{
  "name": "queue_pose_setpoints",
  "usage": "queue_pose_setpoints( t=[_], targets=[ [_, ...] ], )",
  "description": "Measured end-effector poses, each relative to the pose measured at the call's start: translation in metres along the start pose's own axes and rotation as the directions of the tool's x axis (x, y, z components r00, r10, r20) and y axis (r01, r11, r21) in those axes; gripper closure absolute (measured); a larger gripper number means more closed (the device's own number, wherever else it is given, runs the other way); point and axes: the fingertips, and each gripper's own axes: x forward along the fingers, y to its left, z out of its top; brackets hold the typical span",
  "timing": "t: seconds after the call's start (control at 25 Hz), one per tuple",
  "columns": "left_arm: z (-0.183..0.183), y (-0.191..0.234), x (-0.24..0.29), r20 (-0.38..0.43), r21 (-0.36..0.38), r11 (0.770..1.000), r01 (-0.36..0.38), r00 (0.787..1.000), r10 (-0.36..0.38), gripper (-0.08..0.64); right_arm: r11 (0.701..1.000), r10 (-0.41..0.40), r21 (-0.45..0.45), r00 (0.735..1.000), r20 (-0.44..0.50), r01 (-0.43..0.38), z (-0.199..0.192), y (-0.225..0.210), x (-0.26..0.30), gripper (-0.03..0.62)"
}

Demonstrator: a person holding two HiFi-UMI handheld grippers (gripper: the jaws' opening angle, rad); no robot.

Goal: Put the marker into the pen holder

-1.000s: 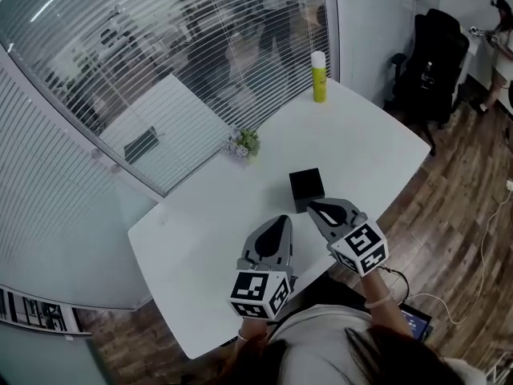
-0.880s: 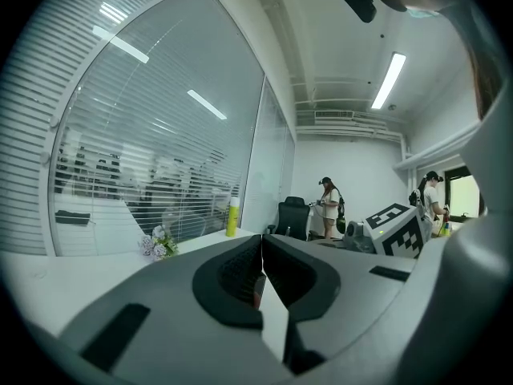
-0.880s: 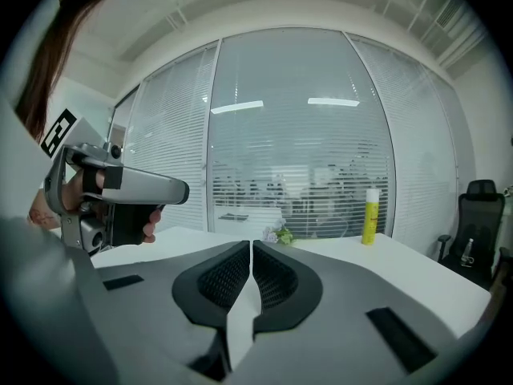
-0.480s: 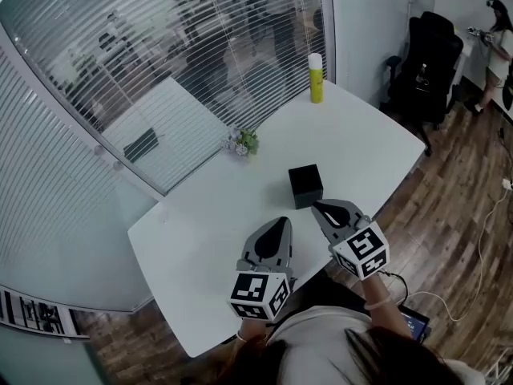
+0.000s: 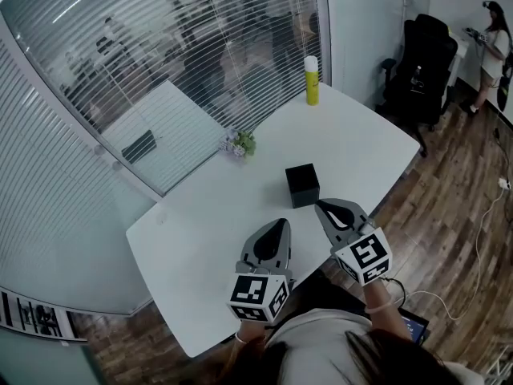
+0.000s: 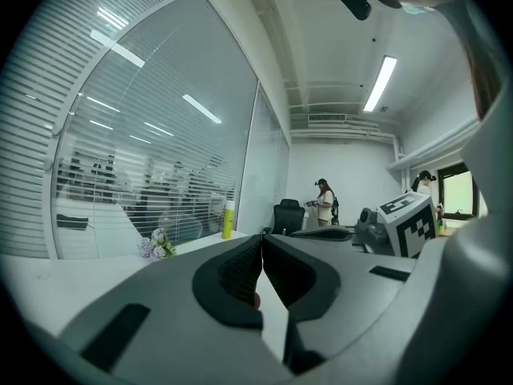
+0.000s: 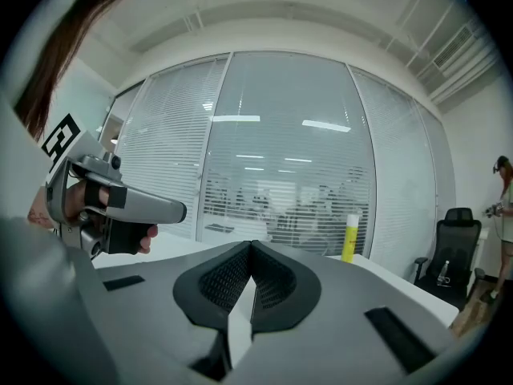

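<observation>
The black cube-shaped pen holder (image 5: pixel 302 185) stands on the white table (image 5: pixel 361 147) just beyond my grippers. I see no marker on the table or in either gripper. My left gripper (image 5: pixel 278 224) hovers over the near table edge with its jaws shut tip to tip (image 6: pixel 261 237); a small reddish spot shows low in the gap and I cannot tell what it is. My right gripper (image 5: pixel 321 205) is shut and empty (image 7: pixel 251 245), its tip just short of the holder's near right corner.
A yellow and white can (image 5: pixel 310 80) stands at the table's far end and a small potted plant (image 5: pixel 240 143) by the glass wall with blinds. A black office chair (image 5: pixel 421 62) and a person (image 5: pixel 489 42) are at the far right.
The right gripper has drawn back slightly toward the person. The left gripper has held still, and the view has shifted a little.
</observation>
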Motion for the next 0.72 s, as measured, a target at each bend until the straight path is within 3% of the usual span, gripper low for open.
queue_pose_setpoints(
  t=[0.72],
  targets=[
    [0.0, -0.013, -0.014, 0.019, -0.006, 1.0, 0.003, 1.0, -0.003, 0.54, 0.998, -0.051, -0.03, 0.999, 0.006, 0.051, 0.019, 0.004, -0.028, 0.565]
  ],
)
